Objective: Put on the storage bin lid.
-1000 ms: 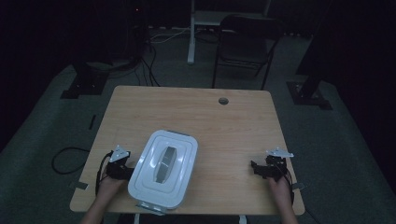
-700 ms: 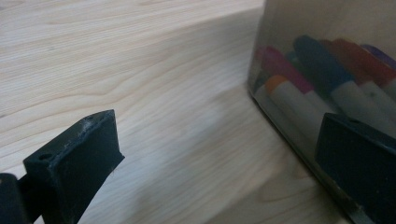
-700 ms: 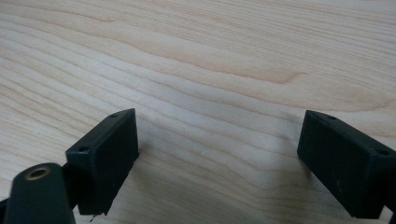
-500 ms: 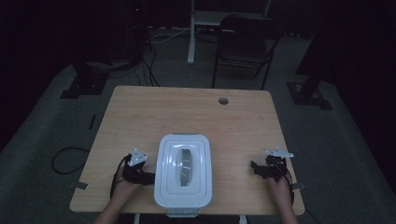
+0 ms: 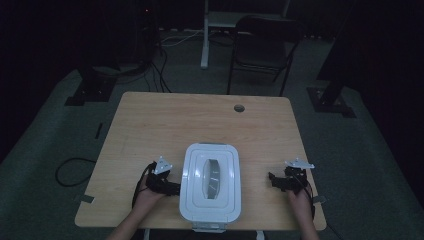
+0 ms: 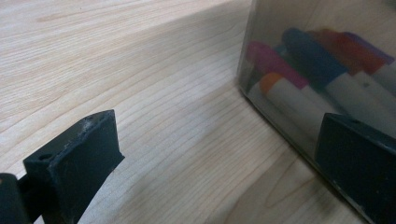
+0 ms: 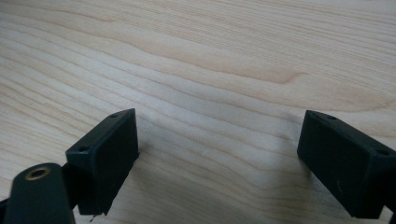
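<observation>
Left gripper [image 5: 172,188] rests low on the table [image 5: 150,125] near its front edge, jaws spread wide and holding nothing; in the left gripper view one jaw lies against the clear wall of the box [image 6: 299,70] while the other stands apart over bare wood. Right gripper [image 5: 272,179] sits near the front right, jaws wide apart, nothing between them. Between the two, closer to the left one, the box [image 5: 211,187] stands with its white lid on, long side running front to back. Markers [image 6: 299,74] lie inside. Farther back, a chair [image 5: 260,45] stands beyond the table.
</observation>
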`<state>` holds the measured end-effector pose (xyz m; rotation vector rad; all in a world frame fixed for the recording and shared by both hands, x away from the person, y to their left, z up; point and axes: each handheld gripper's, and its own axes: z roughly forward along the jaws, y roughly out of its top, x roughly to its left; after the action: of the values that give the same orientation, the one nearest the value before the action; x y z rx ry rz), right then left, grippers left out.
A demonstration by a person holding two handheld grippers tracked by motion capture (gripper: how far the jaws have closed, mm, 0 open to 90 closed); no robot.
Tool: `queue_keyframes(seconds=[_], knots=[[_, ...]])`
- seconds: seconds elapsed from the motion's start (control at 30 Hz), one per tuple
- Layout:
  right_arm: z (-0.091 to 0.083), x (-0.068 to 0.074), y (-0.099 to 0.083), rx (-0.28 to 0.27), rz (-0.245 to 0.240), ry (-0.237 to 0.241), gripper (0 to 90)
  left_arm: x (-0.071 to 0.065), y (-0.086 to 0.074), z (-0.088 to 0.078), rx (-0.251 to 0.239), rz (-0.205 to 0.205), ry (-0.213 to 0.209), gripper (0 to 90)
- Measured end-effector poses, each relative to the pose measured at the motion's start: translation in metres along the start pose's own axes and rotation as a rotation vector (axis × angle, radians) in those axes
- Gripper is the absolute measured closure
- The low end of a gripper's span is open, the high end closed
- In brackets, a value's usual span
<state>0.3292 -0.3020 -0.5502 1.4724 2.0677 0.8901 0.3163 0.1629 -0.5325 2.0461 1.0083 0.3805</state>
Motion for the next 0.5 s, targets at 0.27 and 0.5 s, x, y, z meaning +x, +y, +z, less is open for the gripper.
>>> queue_keyframes(seconds=[0.27,0.5], knots=[[0.0,0.0,0.0,-0.001,0.001,0.0,11.9,0.01,-0.005,-0.007,0.01,-0.002,0.016,0.8],[0.0,0.0,0.0,-0.001,0.001,0.001,11.9,0.034,-0.015,-0.024,0.005,-0.047,0.064,0.8]])
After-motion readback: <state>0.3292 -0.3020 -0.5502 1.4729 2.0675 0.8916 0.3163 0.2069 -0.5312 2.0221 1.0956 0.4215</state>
